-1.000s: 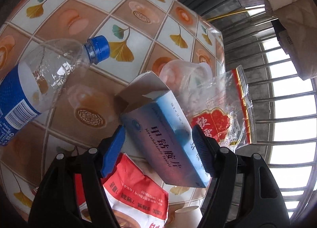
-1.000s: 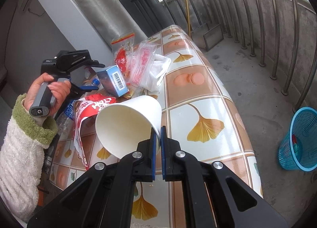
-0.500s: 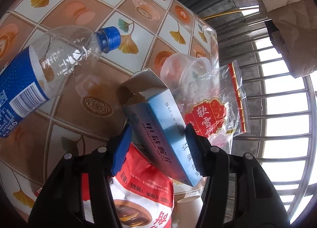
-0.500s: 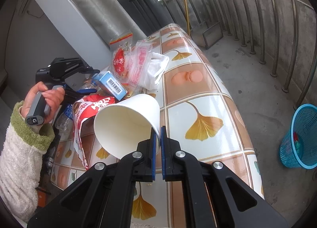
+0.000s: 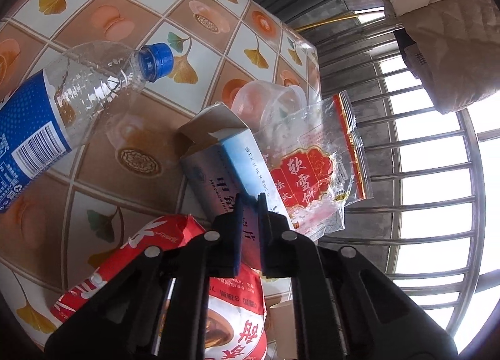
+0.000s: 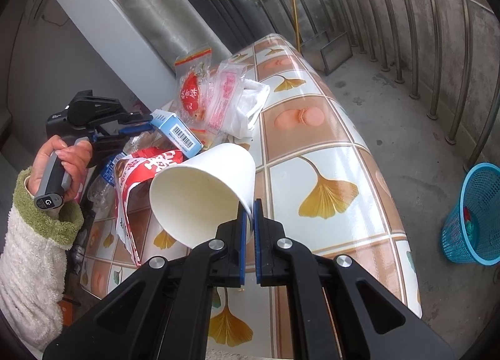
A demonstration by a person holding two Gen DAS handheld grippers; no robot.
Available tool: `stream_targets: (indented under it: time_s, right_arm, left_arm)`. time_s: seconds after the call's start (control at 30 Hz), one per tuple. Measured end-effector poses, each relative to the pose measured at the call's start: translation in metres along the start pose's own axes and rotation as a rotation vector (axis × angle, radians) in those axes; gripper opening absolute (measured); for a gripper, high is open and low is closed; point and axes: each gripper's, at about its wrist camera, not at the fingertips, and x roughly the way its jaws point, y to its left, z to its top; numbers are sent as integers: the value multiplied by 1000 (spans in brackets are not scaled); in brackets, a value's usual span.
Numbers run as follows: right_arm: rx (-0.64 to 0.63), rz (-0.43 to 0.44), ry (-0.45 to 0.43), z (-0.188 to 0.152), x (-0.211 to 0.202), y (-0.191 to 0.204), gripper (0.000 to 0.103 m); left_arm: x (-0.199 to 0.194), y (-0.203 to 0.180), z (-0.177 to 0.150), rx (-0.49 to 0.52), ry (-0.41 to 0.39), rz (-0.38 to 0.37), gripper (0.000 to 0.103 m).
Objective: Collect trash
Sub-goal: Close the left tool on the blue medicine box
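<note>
We are risking a slip: the left gripper (image 5: 250,203) has just been closing and is now pinching only the near end of the blue medicine box (image 5: 231,169), so the flattened card may slide out as we lift. The box, open-flapped and pale blue, is lying amid wrappers on the table (image 6: 328,147). The right gripper (image 6: 249,216) is pinching the white paper cup (image 6: 203,191) by its rim, near the table's middle.

Balcony: metal railing bars (image 6: 409,12), bare concrete floor (image 6: 415,141), grey pillar (image 6: 156,3), table in ginkgo-patterned cloth (image 6: 328,153), daylight.
</note>
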Motion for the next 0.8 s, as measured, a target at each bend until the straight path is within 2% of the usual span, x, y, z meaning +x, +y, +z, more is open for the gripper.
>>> stream_targets:
  time_s: [0.17,0.23,0.27,0.3,0.43,0.6,0.8]
  right_arm:
    - [-3,-1,5,-1,2,1,5]
    - [-2,-1,5,-1,3,1,5]
    - [-1,-2,6,-1,3,1,5]
    - [1,-1,6,-1,2,1,5]
    - [3,-2,7,-3,1,1,5]
    - [9,-1,10,-3,2,-2,5]
    - [10,6,13,-3,3,-3,5]
  left_arm:
    - [-3,0,0,1,12,2,5]
    - [-1,2,0,-31,38,13,21]
    - [0,3,0,-51,47,21,38]
    - [1,4,1,-62,45,29,42]
    - [5,3,7,-99,41,48,46]
    - [9,-5,12,-114,16,85,62]
    - [17,-12,23,-138,1,112,62]
